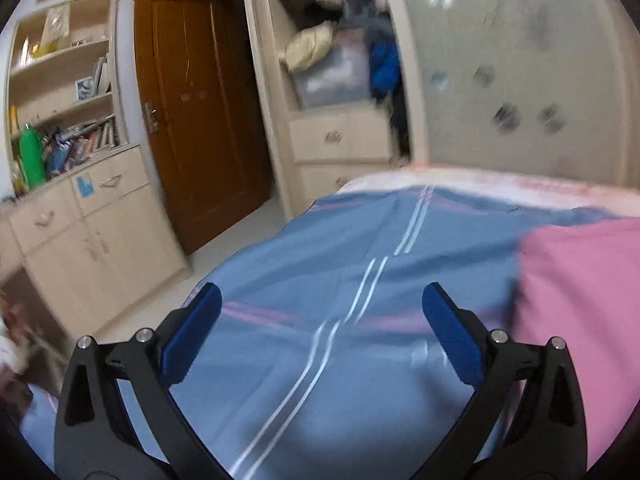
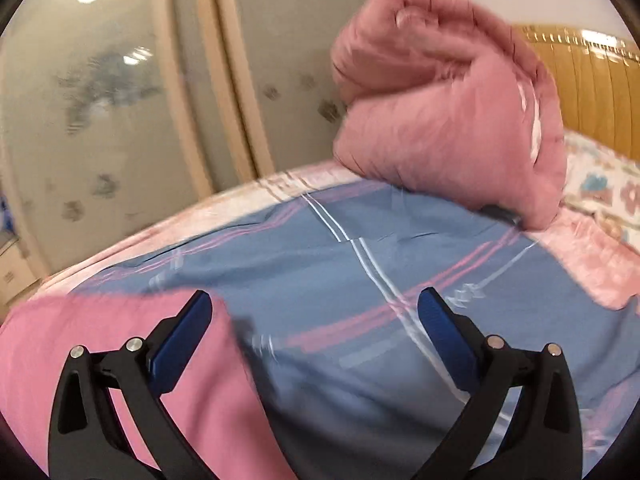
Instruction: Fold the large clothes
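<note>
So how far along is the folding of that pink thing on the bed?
Barely started, by the look of it. The pink garment lies flat on the blue striped sheet, with no fold visible. Nothing is in hand: the left claw and right claw are both open above the bed. Gripping an edge and all the folding remain.

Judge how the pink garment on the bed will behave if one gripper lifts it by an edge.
The pink garment lies flat and thin, so it would probably drape limply. It looks light. On the smooth blue sheet it may slide when pushed, perhaps bunching.
</note>
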